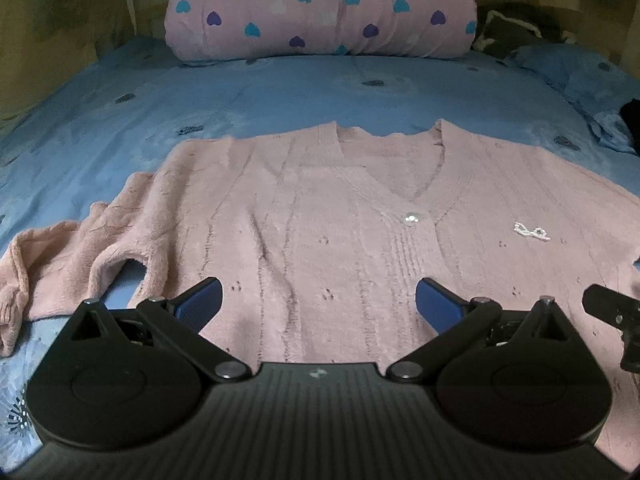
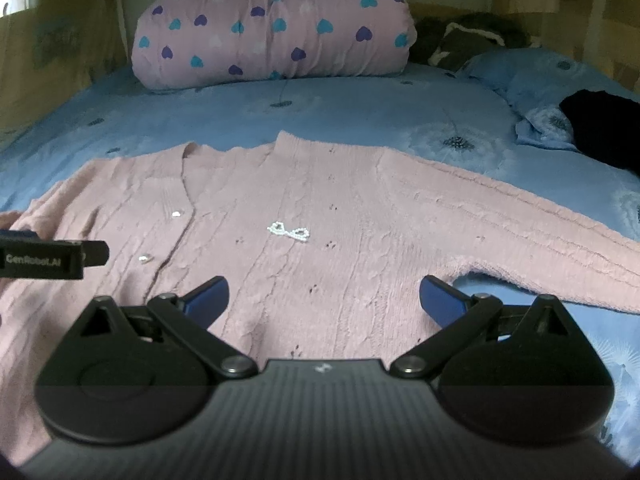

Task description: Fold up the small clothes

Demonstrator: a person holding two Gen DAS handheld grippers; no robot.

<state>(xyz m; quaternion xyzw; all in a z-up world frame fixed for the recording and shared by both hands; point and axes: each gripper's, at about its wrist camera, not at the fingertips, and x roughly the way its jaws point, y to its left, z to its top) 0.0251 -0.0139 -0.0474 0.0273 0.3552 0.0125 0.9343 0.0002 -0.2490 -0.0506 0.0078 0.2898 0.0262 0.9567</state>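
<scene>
One pink cardigan (image 1: 320, 216) lies flat, front up, on the blue bedsheet (image 1: 280, 92), filling the middle of both views. One rolled pink blanket (image 1: 320, 12) with heart prints sits at 12 o'clock. Two gripper tools are out: the left gripper (image 1: 319, 300) and the right gripper (image 2: 324, 298), each with fingers spread wide, grasping nothing, above the cardigan's lower part. Two shiny buttons show in the right view (only one in the left). The crumpled sleeve (image 1: 60, 264) at 9 o'clock shows only in the left view; the straight sleeve (image 2: 520, 232) and a black cloth (image 2: 604, 128) at 2 o'clock show fully only in the right. The left gripper's side reads "GenRobot.AI" (image 2: 34, 261).
</scene>
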